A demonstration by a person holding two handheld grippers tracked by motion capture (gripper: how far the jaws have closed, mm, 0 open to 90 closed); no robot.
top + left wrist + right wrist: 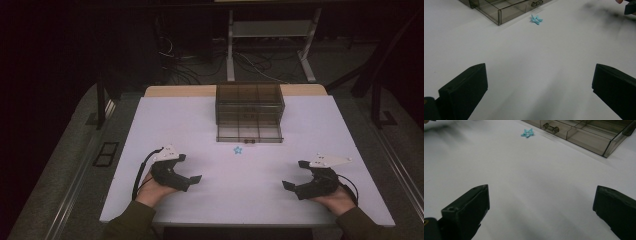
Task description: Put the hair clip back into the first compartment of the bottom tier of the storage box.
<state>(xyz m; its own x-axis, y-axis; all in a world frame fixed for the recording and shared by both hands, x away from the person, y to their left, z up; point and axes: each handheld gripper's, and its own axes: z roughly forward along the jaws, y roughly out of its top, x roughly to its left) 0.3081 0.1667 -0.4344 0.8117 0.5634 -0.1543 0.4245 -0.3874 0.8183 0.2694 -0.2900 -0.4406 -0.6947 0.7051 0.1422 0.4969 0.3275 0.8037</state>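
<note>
1. The white rectangular counter (175, 130) carries everything, and most of its surface is bare.
2. The smoky transparent plastic drawer box (249, 102) stands at the far middle of the counter. Its bottom drawer (249, 131) is pulled out toward the near side, with dividers inside and a small handle (249, 142) on its front.
3. The left claw (192, 172) rests at the near left, held in the person's hand; in the left gripper view its two black jaws stand spread wide with nothing between them.
4. The right claw (294, 175) sits at the near right, likewise spread and pinching nothing, as the right gripper view shows.
5. The small light-blue star-shaped piece (238, 149) lies flat on the counter just near of the drawer's handle, between the two claws and well apart from both. It looks thin, with short pointed arms and a pale centre; whether it is paper, foam or plastic I cannot tell.
6. The step in hand is probably reaching for the star to put it in the open drawer. It would go best with one claw coming down steeply, jaws straddling two opposite arms, tips grazing the counter before squeezing, since so flat a piece may slide or slip out. Approaching from the near side should keep the jaws off the handle.
</note>
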